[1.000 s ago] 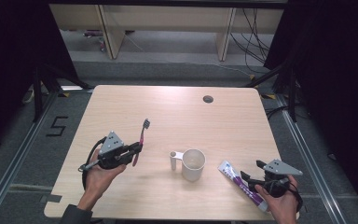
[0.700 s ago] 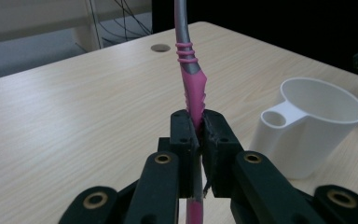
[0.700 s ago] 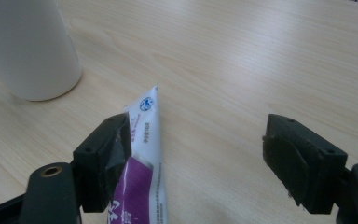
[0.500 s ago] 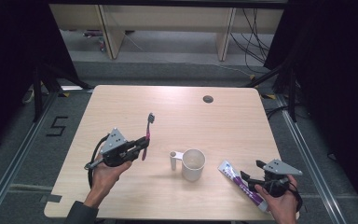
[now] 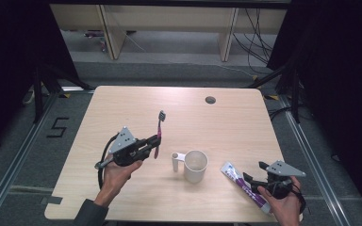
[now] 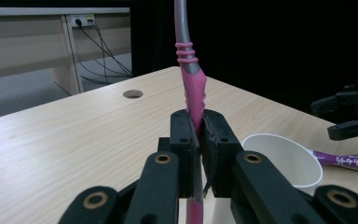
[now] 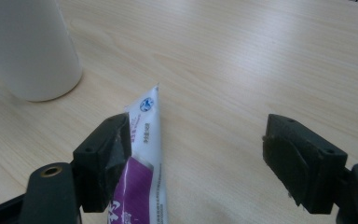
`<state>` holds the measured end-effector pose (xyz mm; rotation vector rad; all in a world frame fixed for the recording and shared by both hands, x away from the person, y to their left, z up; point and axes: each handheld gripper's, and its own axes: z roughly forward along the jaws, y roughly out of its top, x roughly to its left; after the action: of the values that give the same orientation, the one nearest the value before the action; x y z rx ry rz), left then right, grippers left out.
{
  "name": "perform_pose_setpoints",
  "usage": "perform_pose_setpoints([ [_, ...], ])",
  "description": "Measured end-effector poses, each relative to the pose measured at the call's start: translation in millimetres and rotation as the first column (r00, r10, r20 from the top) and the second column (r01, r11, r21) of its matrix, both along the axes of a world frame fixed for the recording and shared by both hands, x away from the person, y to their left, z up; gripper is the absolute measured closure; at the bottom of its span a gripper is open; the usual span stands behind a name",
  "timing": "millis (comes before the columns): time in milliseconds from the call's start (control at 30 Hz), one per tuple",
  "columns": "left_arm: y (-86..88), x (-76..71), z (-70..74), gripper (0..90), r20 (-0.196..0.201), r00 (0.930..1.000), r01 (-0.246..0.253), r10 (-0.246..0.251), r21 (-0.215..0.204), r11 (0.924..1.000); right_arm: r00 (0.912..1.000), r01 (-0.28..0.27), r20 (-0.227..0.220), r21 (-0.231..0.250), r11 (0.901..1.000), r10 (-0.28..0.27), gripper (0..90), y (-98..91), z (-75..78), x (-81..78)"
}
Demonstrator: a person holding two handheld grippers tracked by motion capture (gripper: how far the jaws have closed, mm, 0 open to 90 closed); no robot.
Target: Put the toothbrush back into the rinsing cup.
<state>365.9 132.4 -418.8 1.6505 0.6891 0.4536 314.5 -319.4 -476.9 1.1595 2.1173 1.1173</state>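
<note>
Open tabletop stretches across the far half, from 9 through 12 to 3 o'clock of the mug, broken only by a small cable hole near the far edge at 1 o'clock. The mug stands near the middle of the near half with a small white cap just beside it at 9 o'clock, blocking a straight path between the hands. A toothbrush rises at 10 o'clock, clamped in the left gripper. At 4 o'clock a toothpaste tube lies flat, its end between the spread jaws of the right gripper. The near left corner lies bare.
</note>
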Motion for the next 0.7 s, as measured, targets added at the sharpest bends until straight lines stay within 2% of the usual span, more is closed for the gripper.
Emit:
perform_pose_setpoints([
  [333,-17.2,0.3,6.0,82.8,0.039,0.9987,0.033,-0.031,-0.04,0.9987,1.0,0.0,0.0,0.001,1.0,0.0,24.6,0.0,0.0,0.0],
  [700,-33.4,2.1,9.4,82.8,0.061,0.9968,0.055,-0.052,-0.051,0.9972,1.0,0.0,-0.004,0.006,1.0,0.0,24.6,0.1,-0.1,-0.2],
])
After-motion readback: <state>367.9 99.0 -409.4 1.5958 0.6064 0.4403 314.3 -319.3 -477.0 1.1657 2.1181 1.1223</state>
